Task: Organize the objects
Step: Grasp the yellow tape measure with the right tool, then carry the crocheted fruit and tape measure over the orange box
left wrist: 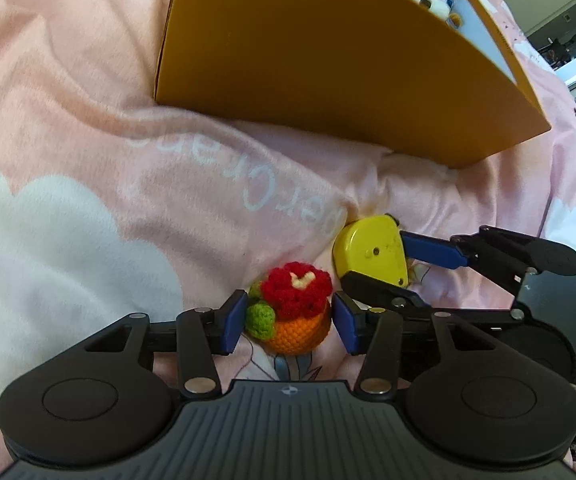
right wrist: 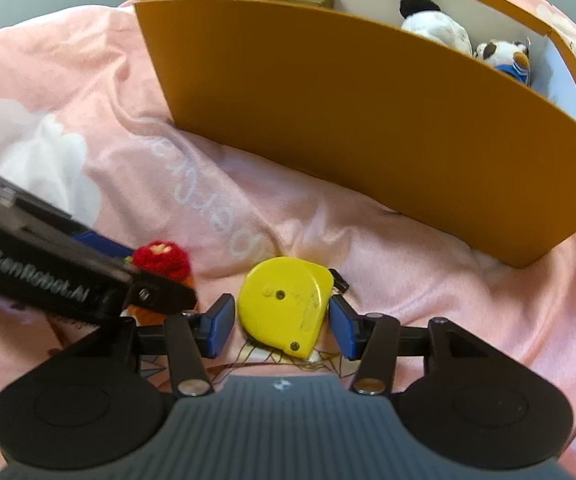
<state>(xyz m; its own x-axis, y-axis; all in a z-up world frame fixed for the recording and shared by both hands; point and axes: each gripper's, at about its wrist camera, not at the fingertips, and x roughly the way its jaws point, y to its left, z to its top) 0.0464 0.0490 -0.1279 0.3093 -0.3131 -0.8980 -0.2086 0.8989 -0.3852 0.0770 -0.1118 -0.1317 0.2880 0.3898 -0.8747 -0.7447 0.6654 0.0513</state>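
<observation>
Both grippers straddle their targets on the pink blanket [left wrist: 87,120] in front of the orange box [right wrist: 368,120] — left gripper [left wrist: 290,322] apart around the crochet toy [left wrist: 294,312], right gripper [right wrist: 281,324] apart around the yellow tape measure [right wrist: 283,306] — seemingly ready to pinch and lift each.

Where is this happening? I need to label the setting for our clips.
Probably a bedroom, on a bed: a soft, rumpled pink blanket with white clouds lies under everything, an orange box holds plush toys, and a lit room shows beyond.
</observation>
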